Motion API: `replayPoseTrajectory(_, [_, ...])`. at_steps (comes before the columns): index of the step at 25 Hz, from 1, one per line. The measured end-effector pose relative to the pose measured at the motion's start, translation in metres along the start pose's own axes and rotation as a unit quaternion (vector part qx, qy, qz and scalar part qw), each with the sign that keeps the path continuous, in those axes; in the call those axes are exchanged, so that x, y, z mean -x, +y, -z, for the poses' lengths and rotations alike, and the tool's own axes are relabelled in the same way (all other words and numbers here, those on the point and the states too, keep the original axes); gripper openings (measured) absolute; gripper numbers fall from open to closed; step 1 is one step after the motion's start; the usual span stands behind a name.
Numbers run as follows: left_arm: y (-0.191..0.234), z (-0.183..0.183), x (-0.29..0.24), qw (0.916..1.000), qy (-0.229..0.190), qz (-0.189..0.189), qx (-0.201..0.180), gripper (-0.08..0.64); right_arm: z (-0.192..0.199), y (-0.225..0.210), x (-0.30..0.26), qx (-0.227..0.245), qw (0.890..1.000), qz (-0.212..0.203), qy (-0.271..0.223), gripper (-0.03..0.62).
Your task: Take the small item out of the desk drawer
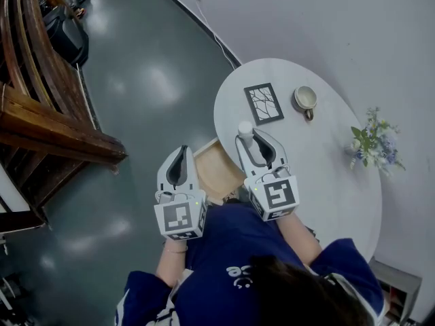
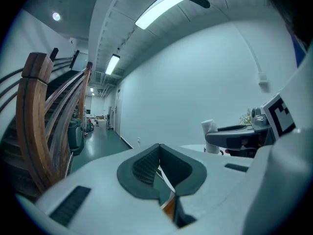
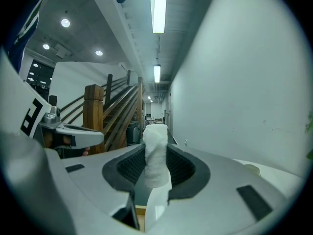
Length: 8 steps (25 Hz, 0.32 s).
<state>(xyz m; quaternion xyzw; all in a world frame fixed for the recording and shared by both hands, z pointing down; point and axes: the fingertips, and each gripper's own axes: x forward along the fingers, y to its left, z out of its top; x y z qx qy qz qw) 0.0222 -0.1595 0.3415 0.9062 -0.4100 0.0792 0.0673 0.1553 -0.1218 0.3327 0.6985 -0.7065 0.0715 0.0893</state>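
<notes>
The right gripper is clamped on the small white roll, its pads pressing both sides; the roll stands upright over the desk's left edge, just right of the open wooden drawer; the left gripper hangs left of the drawer, jaws together with nothing between them; farther off on the desk lie a framed picture, a cup and flowers.
</notes>
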Motion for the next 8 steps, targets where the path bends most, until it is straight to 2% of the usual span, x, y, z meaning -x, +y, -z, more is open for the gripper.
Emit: replayPoseTrajectory(8, [0.0048, 0.0019, 0.0011, 1.0000, 0.000, -0.001, 0.003, 0.003, 0.0001, 0.0049, 0.0002, 0.010, 1.000, -0.005, 0.005, 0.137])
